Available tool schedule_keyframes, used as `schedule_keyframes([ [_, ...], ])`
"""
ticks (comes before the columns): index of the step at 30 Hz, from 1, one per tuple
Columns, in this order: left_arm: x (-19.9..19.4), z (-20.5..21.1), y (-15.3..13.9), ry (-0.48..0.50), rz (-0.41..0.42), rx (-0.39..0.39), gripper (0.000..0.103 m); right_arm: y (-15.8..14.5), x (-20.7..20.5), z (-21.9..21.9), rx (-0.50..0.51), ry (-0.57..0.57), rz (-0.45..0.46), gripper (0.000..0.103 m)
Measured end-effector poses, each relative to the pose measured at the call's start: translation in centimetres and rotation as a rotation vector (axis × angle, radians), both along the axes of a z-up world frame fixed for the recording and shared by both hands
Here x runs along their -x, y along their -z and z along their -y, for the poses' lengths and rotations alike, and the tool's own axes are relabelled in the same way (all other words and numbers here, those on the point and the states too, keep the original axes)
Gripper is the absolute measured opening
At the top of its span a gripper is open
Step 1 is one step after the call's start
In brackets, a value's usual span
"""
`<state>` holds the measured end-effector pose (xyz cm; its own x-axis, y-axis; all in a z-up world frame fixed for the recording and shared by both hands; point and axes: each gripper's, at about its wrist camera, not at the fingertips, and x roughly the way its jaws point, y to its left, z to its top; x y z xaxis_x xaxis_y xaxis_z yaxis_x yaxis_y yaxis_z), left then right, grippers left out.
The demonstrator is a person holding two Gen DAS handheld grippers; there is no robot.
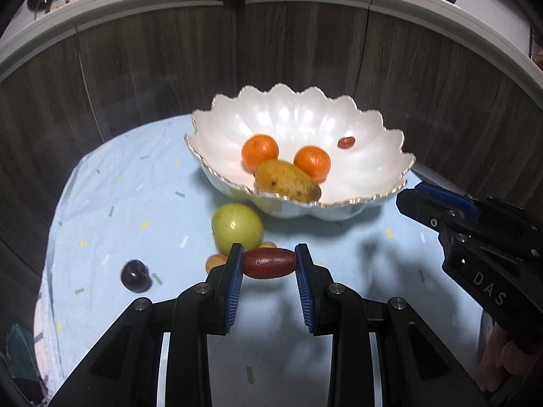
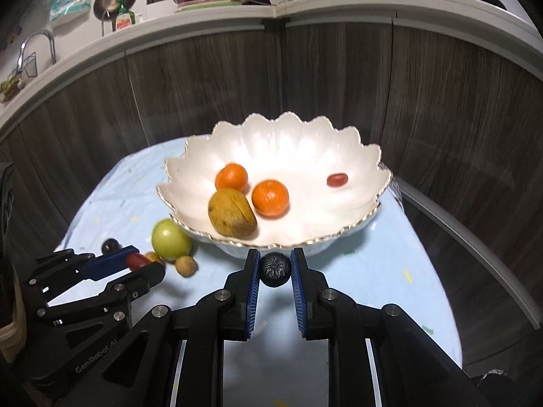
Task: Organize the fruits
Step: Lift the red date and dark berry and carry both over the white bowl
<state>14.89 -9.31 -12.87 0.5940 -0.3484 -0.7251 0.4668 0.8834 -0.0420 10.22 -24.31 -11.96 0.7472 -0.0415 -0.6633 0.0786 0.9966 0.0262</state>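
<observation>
Carrying: left gripper [image 1: 268, 263] clamps a red date [image 1: 269, 264] end to end; right gripper [image 2: 275, 269] is closed on a dark carved ball [image 2: 275, 269].
Done: scalloped bowl [image 1: 370, 129], frame centre, already holds two oranges [image 1: 260, 152], a brown-yellow fruit [image 1: 287, 180] and a small red date [image 1: 346, 142].
Left: green apple [image 1: 237, 227], dark plum [image 1: 136, 275] and small tan fruits [image 2: 186, 266] lie on the bench [image 1: 112, 203], lower left of the bowl.
Pose: both grippers hover level just short of the bowl's near rim, side by side.
</observation>
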Motion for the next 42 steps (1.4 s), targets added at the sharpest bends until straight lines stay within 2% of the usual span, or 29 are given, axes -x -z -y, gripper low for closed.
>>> schedule_keyframes([
  [10,-0.6,0.3,-3.2,-0.025,0.03,0.015,0.03,-2.7,-0.2,0.7,-0.006,0.011,0.06,0.02],
  [29,-3.9,2.5,-7.0,-0.023,0.086,0.036,0.03,-6.1,-1.9,2.3,-0.028,0.031,0.138,0.02],
  [42,-6.4,3.5,-7.6,-0.029,0.111,0.029,0.03,-7.3,-4.7,3.5,-0.013,0.051,0.178,0.02],
])
